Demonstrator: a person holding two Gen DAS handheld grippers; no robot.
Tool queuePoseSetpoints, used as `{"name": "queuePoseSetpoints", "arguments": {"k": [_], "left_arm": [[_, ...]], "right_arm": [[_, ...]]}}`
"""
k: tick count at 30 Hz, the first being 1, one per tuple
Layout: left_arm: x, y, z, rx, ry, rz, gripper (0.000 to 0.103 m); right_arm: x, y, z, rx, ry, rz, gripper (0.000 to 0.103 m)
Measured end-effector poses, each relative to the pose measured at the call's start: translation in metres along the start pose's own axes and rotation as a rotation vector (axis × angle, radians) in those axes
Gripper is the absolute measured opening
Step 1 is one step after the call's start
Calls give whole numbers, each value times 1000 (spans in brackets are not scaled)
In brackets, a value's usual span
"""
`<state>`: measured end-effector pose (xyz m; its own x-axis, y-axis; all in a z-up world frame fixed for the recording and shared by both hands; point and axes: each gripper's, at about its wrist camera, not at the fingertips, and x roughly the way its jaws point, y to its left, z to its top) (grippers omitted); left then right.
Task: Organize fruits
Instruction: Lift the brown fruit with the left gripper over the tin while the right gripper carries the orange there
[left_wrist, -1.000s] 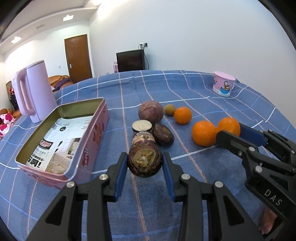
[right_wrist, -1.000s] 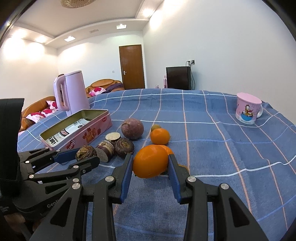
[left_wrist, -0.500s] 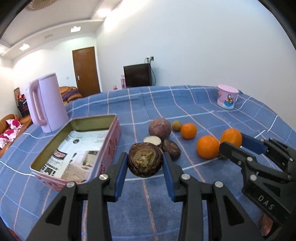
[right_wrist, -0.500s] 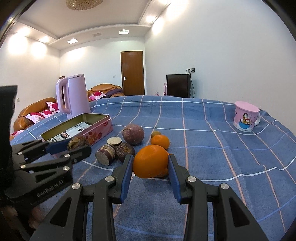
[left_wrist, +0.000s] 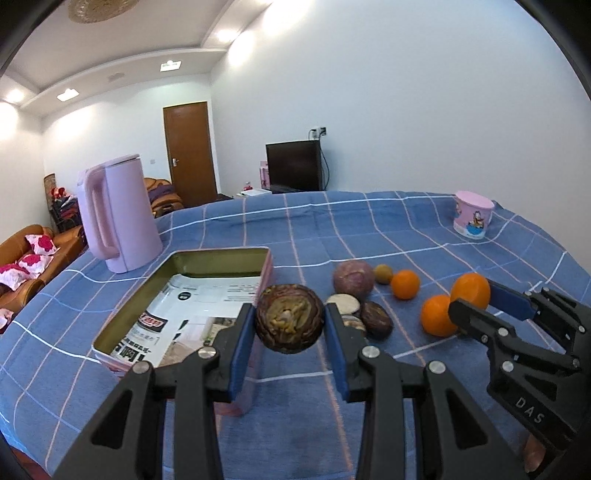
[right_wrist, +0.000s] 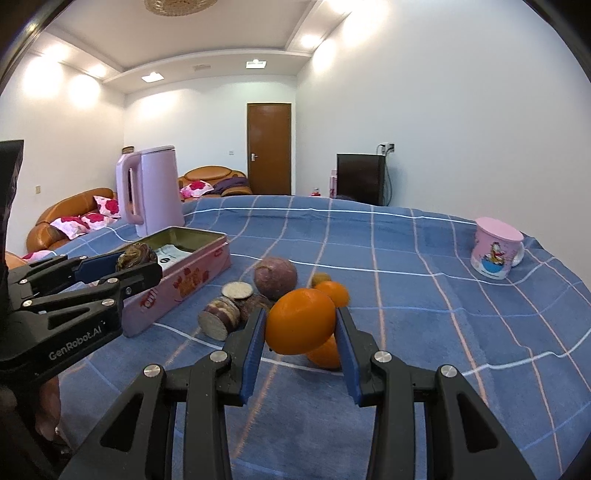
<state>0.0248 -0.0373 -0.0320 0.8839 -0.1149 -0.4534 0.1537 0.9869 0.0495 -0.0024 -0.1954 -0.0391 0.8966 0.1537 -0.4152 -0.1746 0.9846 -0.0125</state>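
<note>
Left tool is clamped on a halved dark purple fruit, cut face toward the camera, held in the air at lower centre of the left view, just at the near right corner of the pink tin. Right tool is clamped on an orange, lifted off the cloth at centre of the right view.

Tin sits left of centre, lined with printed paper, and I see no fruit in it. So my read: nothing sorted yet, two pieces in hand, first drops pending.

Still loose on the surface, right of the tin:
- whole purple fruit
- small brownish fruit just beside it
- small orange
- second orange, right next to my right tool's fruit
- cut purple pieces in a cluster, touching each other

Outer items, not part of the job as far as I can tell: pink kettle behind the tin at upper left, pink mug far right.

Estimate: early stage, most of the fruit left.
</note>
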Motion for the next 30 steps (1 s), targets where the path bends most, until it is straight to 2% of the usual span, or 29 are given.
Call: {"name": "queuePoseSetpoints", "arguments": {"k": [18,30], "left_arm": [[11,69,18,-83,-5,103,39],[31,103,23,-116,2,153,39]], "right_arm": [[38,58,57,-99,-9,130,40],[83,97,78,-136,28,194,40]]}}
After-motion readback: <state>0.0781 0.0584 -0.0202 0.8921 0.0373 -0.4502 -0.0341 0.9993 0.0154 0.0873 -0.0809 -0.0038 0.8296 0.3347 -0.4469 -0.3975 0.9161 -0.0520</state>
